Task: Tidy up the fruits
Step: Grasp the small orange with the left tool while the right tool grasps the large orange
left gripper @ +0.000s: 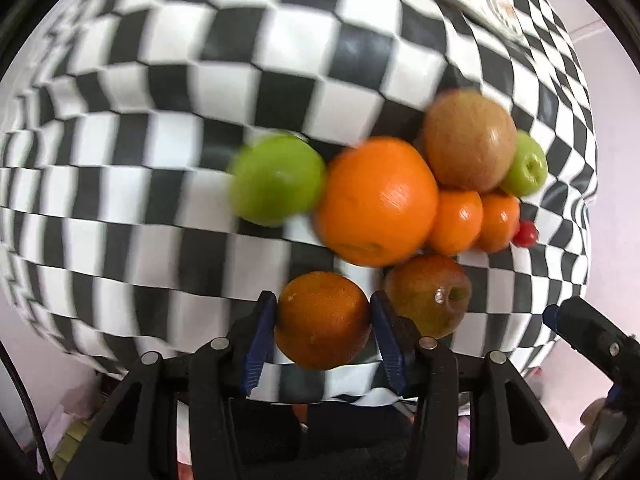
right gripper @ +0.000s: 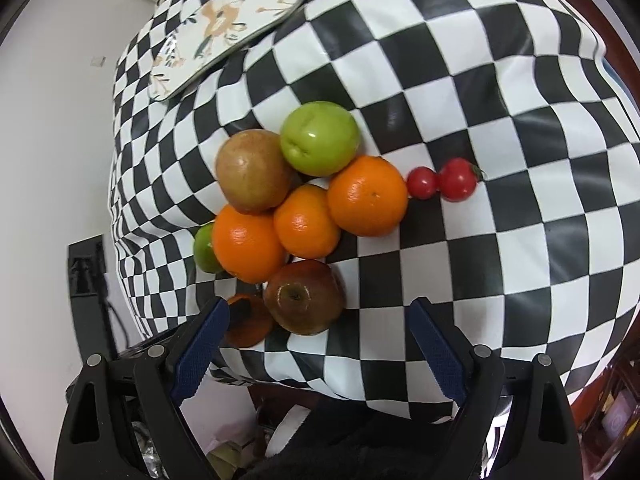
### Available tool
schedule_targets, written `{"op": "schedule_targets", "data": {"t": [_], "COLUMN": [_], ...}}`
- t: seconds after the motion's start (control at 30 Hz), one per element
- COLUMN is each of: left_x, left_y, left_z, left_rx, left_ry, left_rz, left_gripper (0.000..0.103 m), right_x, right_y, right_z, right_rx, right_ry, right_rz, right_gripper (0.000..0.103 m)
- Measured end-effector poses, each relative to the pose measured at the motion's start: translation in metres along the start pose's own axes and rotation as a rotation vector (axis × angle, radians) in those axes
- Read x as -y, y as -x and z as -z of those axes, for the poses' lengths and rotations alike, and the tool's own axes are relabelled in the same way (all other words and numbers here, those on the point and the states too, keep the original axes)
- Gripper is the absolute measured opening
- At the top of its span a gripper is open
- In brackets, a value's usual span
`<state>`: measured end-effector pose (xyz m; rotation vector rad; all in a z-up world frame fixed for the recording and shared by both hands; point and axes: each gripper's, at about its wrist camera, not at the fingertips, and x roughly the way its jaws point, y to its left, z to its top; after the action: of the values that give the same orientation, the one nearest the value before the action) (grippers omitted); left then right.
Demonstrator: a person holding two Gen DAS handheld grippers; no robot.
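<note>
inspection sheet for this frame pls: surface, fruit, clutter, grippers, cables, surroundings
Surface: checkered cloth, black and white, rumpled.
Job's things: oranges, green apples, brownish fruit bunched together; red-brown apple at the near edge; two small red tomatoes beside the pile.
Clutter: floral mat at the far end.
Grippers: left gripper shut on a dark orange; right gripper open, empty.
Cables: dark cable by the wall.
Surroundings: white wall; blurred items below the table edge.
</note>
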<state>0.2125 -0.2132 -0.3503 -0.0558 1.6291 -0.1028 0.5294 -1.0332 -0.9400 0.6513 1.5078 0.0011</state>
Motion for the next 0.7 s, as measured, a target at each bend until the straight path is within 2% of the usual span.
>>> {"op": "schedule_targets", "data": {"t": [0.13,0.17,0.23,0.37,0.43,0.53,0.7], "left_x": [-0.001,-0.002,-0.003,0.006,0.018,0.032,0.067], "left_y": [-0.005,-0.011,-0.022,-0.068,-0.092,-0.121,-0.127], "left_z": [-0.023,-0.030,-0.042,-0.071,-0.084,-0.099,-0.134], "left_rx": [0.054,0.060,0.053,-0.013,-0.061,-0.097,-0.066], "left_ry": [0.021,0.035,0.061,0.092,0.086,0.066,0.044], "left_rz": [-0.089,-0.104,-0.101,-0.017,0.009,0.043,0.123], "left_gripper": [0.043,0.034,0.031,0.034,0.034,0.034,0.036], "right_x": [-0.017,-0.026,-0.047,-0.064,-0.069,-0.073,-0.075], "right_y": [-0.013,-0.021,-0.037,-0.049,-0.058,-0.083,-0.110], "right_z": [-0.002,-0.006,-0.013,-0.006,-0.006,-0.011,-0.012], "right_rx": [-0.013,-0.018,-0.023,-0.020,-0.022,-0.051,-0.055], "right_ry": [0.032,0.041,0.058,0.086,0.078,0.025,-0.014], "right_rz": [-0.028,-0.032,-0.042,-0.031,-0.021,0.019,0.109], "right_gripper": [0.093,0.093,0.093,0.093,0.083,0.079,0.081]}}
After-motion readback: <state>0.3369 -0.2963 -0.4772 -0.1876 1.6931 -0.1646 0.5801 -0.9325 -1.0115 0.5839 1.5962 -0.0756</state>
